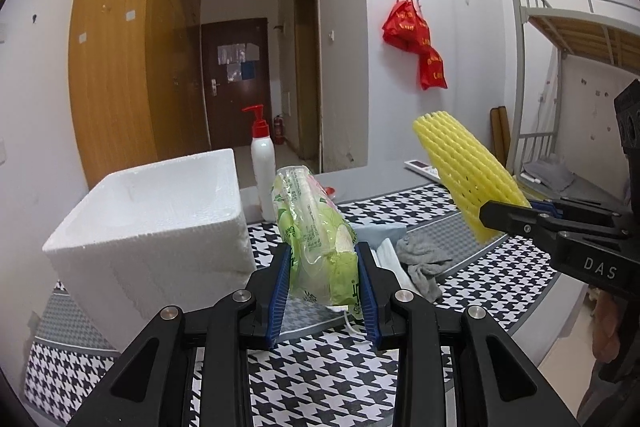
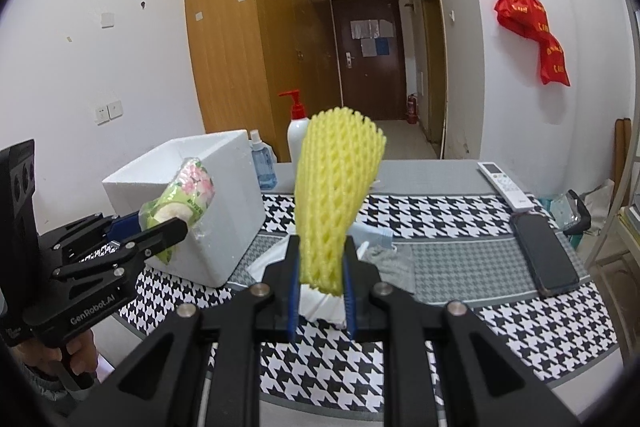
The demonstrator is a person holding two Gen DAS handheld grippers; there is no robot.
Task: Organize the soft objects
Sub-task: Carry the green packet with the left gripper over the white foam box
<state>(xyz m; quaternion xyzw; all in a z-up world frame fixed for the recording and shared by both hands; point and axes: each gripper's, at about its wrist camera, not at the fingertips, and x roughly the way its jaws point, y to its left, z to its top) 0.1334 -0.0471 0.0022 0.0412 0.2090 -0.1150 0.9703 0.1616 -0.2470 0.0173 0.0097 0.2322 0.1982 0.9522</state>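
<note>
While the left tongs pinch the soft tissue pack beside the foam box, the right tongs squeeze the light, springy foam net at its base, above the surface.

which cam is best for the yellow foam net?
Right wrist: the yellow foam net stands centred and whole, pinched at its base by the right gripper. Left wrist shows it side-on at the frame's right, its lower end hidden behind the fingers.
</note>
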